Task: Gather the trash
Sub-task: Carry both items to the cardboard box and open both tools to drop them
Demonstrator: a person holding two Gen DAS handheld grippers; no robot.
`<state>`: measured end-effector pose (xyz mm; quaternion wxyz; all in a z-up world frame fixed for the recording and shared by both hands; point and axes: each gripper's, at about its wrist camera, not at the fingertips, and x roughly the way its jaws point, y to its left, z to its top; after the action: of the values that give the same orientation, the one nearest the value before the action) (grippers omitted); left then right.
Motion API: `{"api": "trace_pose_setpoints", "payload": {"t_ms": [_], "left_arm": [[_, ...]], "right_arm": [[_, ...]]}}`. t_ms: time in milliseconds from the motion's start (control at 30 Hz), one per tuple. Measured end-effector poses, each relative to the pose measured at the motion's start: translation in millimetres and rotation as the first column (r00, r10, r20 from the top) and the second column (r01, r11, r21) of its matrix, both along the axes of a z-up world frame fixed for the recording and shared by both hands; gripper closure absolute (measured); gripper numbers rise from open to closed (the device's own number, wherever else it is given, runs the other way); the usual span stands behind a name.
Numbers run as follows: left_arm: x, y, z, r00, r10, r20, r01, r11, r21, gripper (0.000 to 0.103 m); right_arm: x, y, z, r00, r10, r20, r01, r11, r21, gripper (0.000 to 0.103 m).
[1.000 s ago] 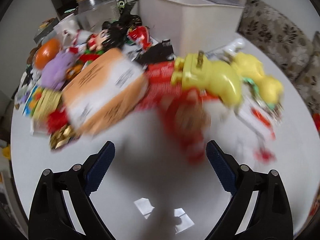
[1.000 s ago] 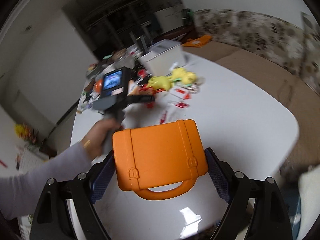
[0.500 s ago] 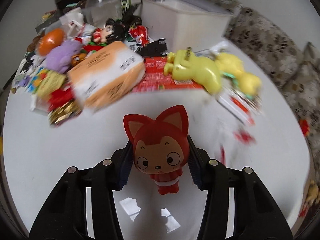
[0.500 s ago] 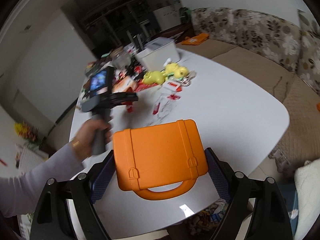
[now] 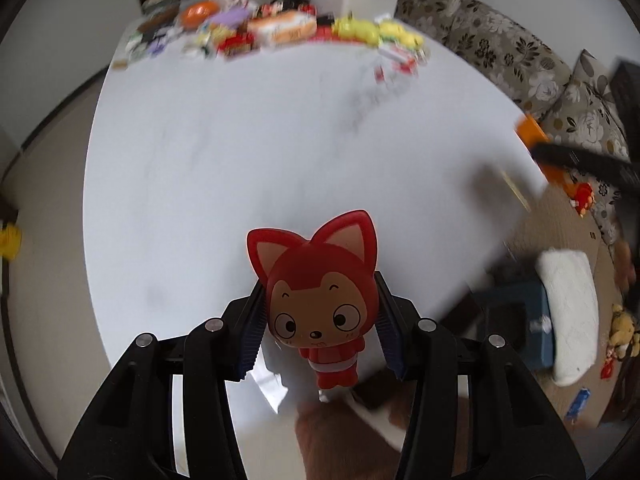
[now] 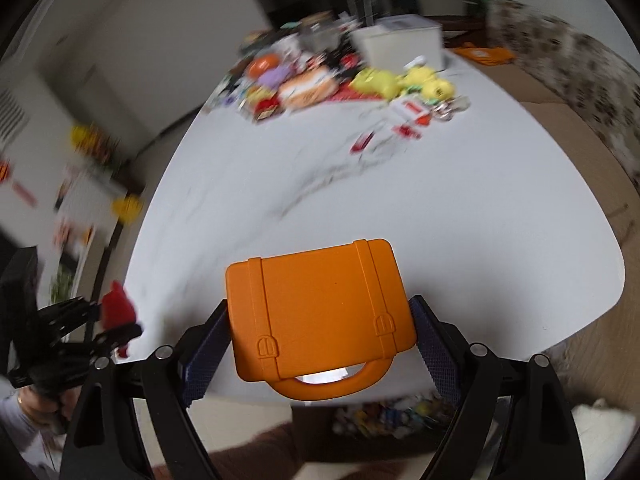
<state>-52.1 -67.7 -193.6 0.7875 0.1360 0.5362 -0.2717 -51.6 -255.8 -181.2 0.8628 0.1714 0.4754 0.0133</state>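
My left gripper is shut on a red fox figurine, its blue pads pressing both sides of the head, above the near edge of the white table. In the right wrist view the same left gripper shows at the far left with the red figurine in it. My right gripper is shut on an orange toy suitcase, pads against its two short sides, handle toward the camera, over the table's near edge.
A heap of toys and wrappers lies at the table's far end beside a white bin. Small red-and-white wrappers are scattered nearer. A floral sofa runs along the right. A container of mixed items sits below the table edge.
My left gripper closed on the red fox figurine at the toy heap and carried it back to the near edge. The right gripper kept the orange suitcase, rolled and sank a little.
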Motion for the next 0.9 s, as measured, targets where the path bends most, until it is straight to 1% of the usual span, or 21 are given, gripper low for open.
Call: {"api": "trace_pose_setpoints", "payload": {"t_ms": [67, 100, 200, 233, 267, 300, 333, 367, 400, 433, 500, 533, 567, 600, 633, 667, 700, 733, 767, 833, 900], "left_arm": [[-38, 1, -9, 0.999, 0.015, -0.049, -0.015, 1.000, 0.002, 0.055], [-58, -2, -19, 0.996, 0.018, -0.091, -0.019, 1.000, -0.005, 0.055], [-96, -14, -55, 0.985, 0.022, -0.170, -0.022, 1.000, 0.005, 0.055], [-106, -22, -75, 0.977, 0.028, -0.210, -0.028, 1.000, 0.000, 0.055], [-112, -27, -94, 0.970, 0.034, -0.239, -0.037, 0.999, -0.006, 0.055], [-119, -36, -121, 0.960, 0.037, -0.278, -0.042, 0.999, -0.011, 0.055], [-124, -41, -144, 0.953, 0.043, -0.299, -0.049, 0.999, -0.013, 0.055], [-126, -46, -168, 0.947, 0.050, -0.317, -0.057, 0.998, -0.013, 0.055], [-127, -54, -205, 0.935, 0.063, -0.350, -0.063, 0.998, 0.012, 0.055], [-133, -56, -228, 0.927, 0.076, -0.366, -0.065, 0.997, 0.042, 0.055], [-132, -64, -278, 0.914, 0.108, -0.391, -0.075, 0.992, 0.100, 0.055], [-131, -69, -308, 0.902, 0.122, -0.414, -0.068, 0.987, 0.144, 0.053], [-129, -72, -329, 0.890, 0.137, -0.435, -0.063, 0.982, 0.181, 0.047], [-127, -75, -347, 0.882, 0.157, -0.445, -0.063, 0.974, 0.218, 0.040], [-124, -78, -366, 0.872, 0.182, -0.455, -0.066, 0.964, 0.258, 0.028], [-123, -78, -382, 0.861, 0.200, -0.467, -0.068, 0.957, 0.283, 0.027], [-123, -76, -395, 0.850, 0.218, -0.480, -0.074, 0.951, 0.301, 0.027], [-119, -74, -409, 0.823, 0.234, -0.518, -0.078, 0.949, 0.305, 0.027], [-115, -74, -417, 0.804, 0.245, -0.542, -0.078, 0.947, 0.312, 0.027], [-114, -71, -423, 0.802, 0.248, -0.543, -0.065, 0.940, 0.334, 0.027], [-115, -69, -417, 0.810, 0.241, -0.534, -0.055, 0.939, 0.340, 0.027]], "right_arm": [[-16, 3, -7, 0.998, 0.064, -0.021, -0.065, 0.998, -0.020, 0.018], [-26, 5, -12, 0.995, 0.093, -0.035, -0.094, 0.995, -0.019, 0.018], [-55, 9, -33, 0.984, 0.158, -0.083, -0.159, 0.987, 0.000, 0.018], [-63, 9, -40, 0.981, 0.168, -0.096, -0.168, 0.986, 0.005, 0.018], [-75, 9, -58, 0.976, 0.176, -0.128, -0.175, 0.984, 0.015, 0.018], [-80, 6, -72, 0.973, 0.172, -0.156, -0.170, 0.985, 0.027, 0.018], [-84, 4, -86, 0.969, 0.167, -0.179, -0.163, 0.986, 0.037, 0.018], [-92, 1, -109, 0.965, 0.156, -0.210, -0.150, 0.988, 0.047, 0.018], [-97, -1, -128, 0.962, 0.150, -0.229, -0.145, 0.989, 0.043, 0.018], [-100, -2, -148, 0.957, 0.139, -0.255, -0.137, 0.990, 0.024, 0.018], [-102, -7, -202, 0.940, 0.113, -0.322, -0.112, 0.994, 0.022, 0.018], [-102, -8, -220, 0.935, 0.103, -0.339, -0.104, 0.994, 0.016, 0.018], [-99, -9, -248, 0.919, 0.089, -0.383, -0.098, 0.995, -0.004, 0.018], [-97, -9, -271, 0.902, 0.076, -0.424, -0.097, 0.995, -0.028, 0.015], [-95, -8, -291, 0.888, 0.068, -0.456, -0.100, 0.994, -0.046, 0.011], [-93, -8, -305, 0.879, 0.064, -0.473, -0.106, 0.992, -0.063, 0.011], [-91, -8, -319, 0.867, 0.055, -0.496, -0.111, 0.990, -0.084, 0.011], [-90, -9, -329, 0.856, 0.040, -0.516, -0.104, 0.990, -0.095, 0.011], [-94, -10, -333, 0.852, 0.030, -0.522, -0.091, 0.992, -0.091, 0.011], [-95, -13, -338, 0.853, 0.018, -0.521, -0.071, 0.994, -0.083, 0.010], [-94, -14, -334, 0.852, 0.002, -0.524, -0.059, 0.994, -0.092, 0.010]]}}
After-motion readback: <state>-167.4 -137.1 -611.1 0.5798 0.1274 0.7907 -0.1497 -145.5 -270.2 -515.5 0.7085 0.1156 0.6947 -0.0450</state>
